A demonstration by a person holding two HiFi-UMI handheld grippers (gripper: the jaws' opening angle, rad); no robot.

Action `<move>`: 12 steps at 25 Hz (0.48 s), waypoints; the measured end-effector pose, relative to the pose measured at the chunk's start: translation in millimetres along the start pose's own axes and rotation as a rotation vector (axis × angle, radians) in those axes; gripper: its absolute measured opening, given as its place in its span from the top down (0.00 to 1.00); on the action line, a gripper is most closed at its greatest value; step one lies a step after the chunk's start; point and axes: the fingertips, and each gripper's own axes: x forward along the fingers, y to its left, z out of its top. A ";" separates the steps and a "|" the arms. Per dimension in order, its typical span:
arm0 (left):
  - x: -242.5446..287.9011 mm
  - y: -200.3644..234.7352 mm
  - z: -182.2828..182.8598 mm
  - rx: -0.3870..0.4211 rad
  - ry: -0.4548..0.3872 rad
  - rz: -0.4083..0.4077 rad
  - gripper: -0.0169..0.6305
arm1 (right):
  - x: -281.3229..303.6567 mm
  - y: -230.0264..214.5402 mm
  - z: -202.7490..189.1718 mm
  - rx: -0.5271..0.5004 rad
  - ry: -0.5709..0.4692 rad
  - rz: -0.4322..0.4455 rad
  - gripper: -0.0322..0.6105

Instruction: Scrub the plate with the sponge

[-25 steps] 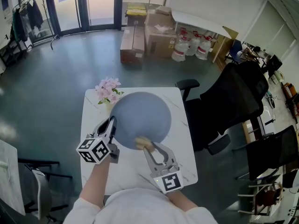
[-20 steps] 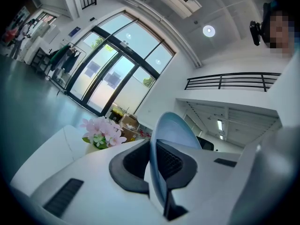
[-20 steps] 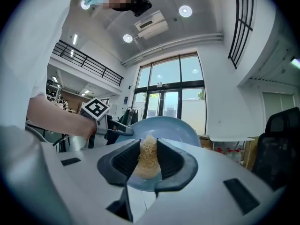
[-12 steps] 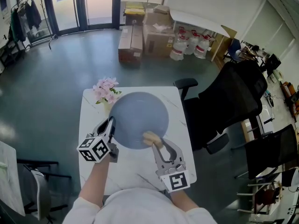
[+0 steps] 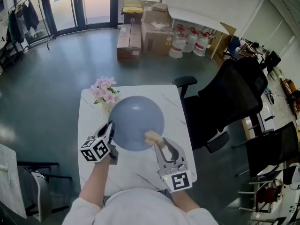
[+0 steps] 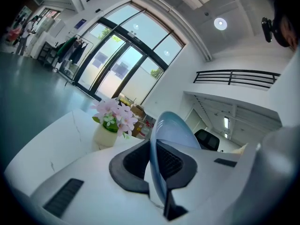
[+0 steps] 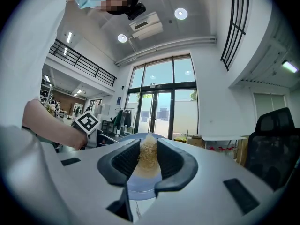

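Scrubbing step: left gripper [image 5: 110,126] clamps the plate [image 5: 136,122] by its left rim; right gripper [image 5: 158,143] pinches the sponge [image 5: 151,136] at the near-right edge. Next, likely strokes across the face.

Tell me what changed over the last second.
The right gripper slid the tan fibrous sponge rightward along the near edge of the round blue plate; the left gripper lowered the plate slightly. Both grips held: left on the plate's rim, right on the sponge.
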 end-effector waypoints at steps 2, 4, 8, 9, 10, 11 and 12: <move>1.6 5.0 -8.4 -0.016 0.018 0.012 0.91 | -1.4 0.1 -1.2 0.004 0.004 0.000 0.76; 3.9 10.5 -17.5 -0.030 0.038 0.025 0.91 | -2.5 -1.0 -3.1 0.011 0.011 -0.004 0.76; 8.9 23.4 -36.9 -0.051 0.077 0.057 0.91 | -3.6 -3.9 -5.5 0.014 0.018 -0.009 0.76; 9.8 26.8 -42.0 -0.053 0.087 0.067 0.91 | -4.1 -4.4 -6.0 0.014 0.019 -0.010 0.76; 10.6 30.2 -47.5 -0.056 0.098 0.075 0.91 | -4.6 -5.0 -6.4 0.015 0.020 -0.012 0.76; 11.4 33.5 -53.1 -0.060 0.111 0.084 0.91 | -5.4 -5.6 -7.2 0.016 0.021 -0.014 0.76; 12.0 36.8 -58.7 -0.065 0.123 0.092 0.91 | -6.3 -6.4 -8.1 0.018 0.024 -0.017 0.76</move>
